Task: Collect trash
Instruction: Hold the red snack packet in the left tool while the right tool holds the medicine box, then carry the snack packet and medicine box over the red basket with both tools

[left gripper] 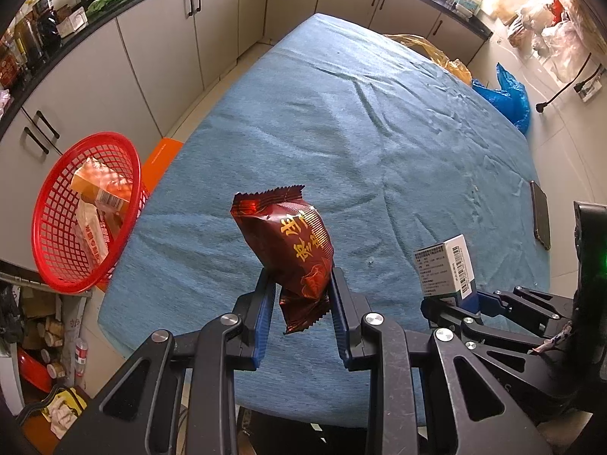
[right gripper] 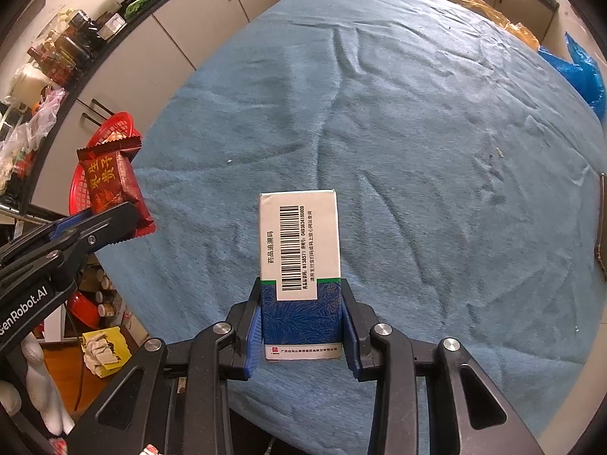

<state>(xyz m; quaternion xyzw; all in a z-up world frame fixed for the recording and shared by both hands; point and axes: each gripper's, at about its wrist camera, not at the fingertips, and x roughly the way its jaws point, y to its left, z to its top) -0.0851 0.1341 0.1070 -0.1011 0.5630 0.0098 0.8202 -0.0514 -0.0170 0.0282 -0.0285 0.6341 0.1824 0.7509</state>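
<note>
My left gripper is shut on a dark red snack packet with gold lettering, held upright above the blue cloth-covered table. A white and blue medicine box with a barcode stands between the blue pads of my right gripper, which is shut on its lower half. The same box shows at the right of the left wrist view. The packet and left gripper appear at the left of the right wrist view. A red mesh basket off the table's left edge holds an orange box and other wrappers.
A dark phone lies near the table's right edge. Yellow and blue plastic bags sit beyond the far right side. Kitchen cabinets run along the left and back. Clutter fills the floor at lower left.
</note>
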